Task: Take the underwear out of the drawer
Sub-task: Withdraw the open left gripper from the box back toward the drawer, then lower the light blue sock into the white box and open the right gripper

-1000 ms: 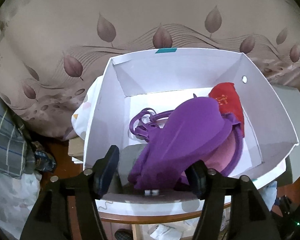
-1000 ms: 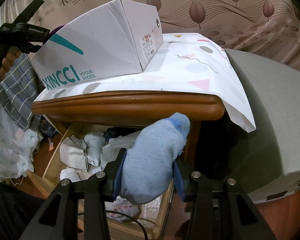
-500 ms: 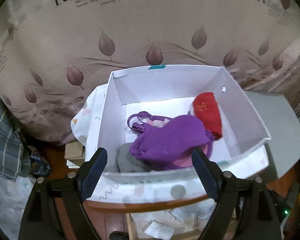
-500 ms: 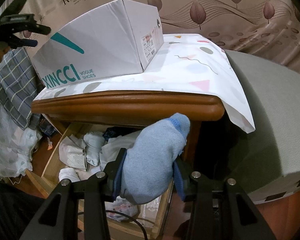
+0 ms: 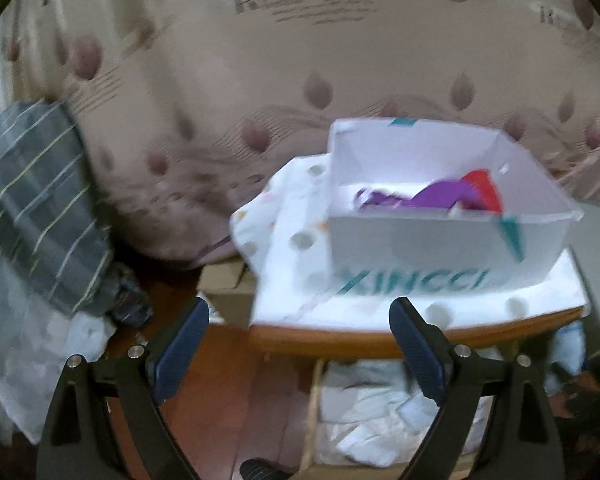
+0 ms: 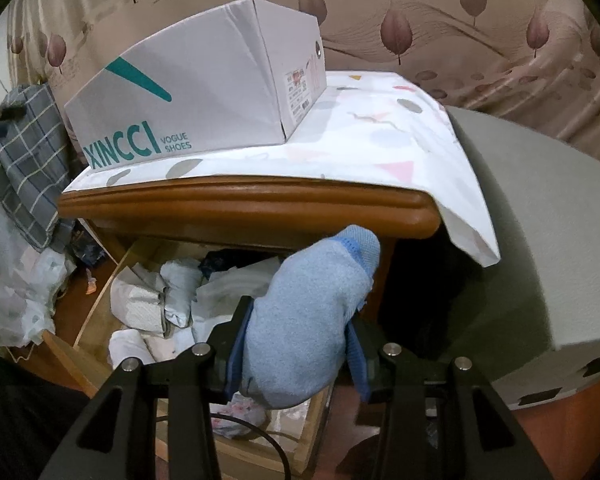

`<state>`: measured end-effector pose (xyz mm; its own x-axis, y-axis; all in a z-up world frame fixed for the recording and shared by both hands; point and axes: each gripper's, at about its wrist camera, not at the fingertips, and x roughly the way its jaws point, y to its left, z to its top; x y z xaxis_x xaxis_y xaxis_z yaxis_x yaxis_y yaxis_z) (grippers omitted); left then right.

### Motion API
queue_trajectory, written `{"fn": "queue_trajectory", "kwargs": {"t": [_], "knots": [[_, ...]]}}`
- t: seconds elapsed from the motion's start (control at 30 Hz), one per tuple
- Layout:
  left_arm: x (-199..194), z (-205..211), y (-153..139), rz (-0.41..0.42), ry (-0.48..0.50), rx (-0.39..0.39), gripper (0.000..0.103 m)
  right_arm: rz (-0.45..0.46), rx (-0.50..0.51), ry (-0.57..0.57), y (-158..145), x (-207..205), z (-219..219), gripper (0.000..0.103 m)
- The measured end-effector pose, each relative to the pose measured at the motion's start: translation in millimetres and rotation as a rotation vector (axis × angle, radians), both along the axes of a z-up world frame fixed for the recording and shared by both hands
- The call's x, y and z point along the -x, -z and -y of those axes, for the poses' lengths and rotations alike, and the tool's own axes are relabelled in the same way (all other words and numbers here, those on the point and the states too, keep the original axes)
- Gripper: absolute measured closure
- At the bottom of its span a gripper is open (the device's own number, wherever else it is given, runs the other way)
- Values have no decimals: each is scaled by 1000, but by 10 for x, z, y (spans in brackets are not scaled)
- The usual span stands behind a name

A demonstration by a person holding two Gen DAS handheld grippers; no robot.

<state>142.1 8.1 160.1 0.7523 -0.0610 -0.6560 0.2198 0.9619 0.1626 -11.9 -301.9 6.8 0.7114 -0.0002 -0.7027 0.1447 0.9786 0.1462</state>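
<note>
Right wrist: nightstand top (image 6: pixel 240 200) overhangs open drawer (image 6: pixel 100 300).

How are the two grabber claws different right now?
The left gripper has nothing between its fingers and its jaws are opening wide; the right gripper is clamped on a light blue garment. The left one faces the white shoe box; the right hangs over the open drawer. Both have black arms with blue pads.

A wooden nightstand (image 6: pixel 244 204) carries a patterned white cloth (image 6: pixel 384 136) spread over its top, one corner hanging off at 3 o'clock. A white shoebox (image 6: pixel 204 92) stands on the cloth toward 10 o'clock, holding purple (image 5: pixel 440 196) and red (image 5: pixel 484 188) garments
</note>
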Motion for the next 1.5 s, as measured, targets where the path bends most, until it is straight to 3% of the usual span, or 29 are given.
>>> {"fn": "queue_trajectory", "kwargs": {"t": [0.3, 0.53, 0.63, 0.73, 0.93, 1.1, 1.27, 1.5], "knots": [[42, -179, 759, -60, -61, -24, 13, 18, 41, -16, -342, 53, -76, 60], [1, -341, 1143, -117, -123, 33, 13, 39, 134, -73, -978, -123, -188, 60], [-39, -399, 1264, -128, -157, -4, 13, 43, 166, -86, -1216, -241, -192, 60], [-70, -470, 1318, -124, -197, -20, 13, 45, 157, -85, -1433, -389, -149, 60], [-98, -543, 1377, -156, -211, 19, 13, 63, 110, -79, -1815, -707, -146, 60], [-85, -518, 1387, -160, -203, 6, 13, 73, 145, -109, -2015, -1022, -331, 60], [-102, -570, 1383, -166, -213, 16, 13, 19, 177, -143, -2007, -1415, -487, 60], [-138, -744, 1362, -192, -261, 100, 13, -42, 211, -157, -1833, -1814, -545, 60]]}}
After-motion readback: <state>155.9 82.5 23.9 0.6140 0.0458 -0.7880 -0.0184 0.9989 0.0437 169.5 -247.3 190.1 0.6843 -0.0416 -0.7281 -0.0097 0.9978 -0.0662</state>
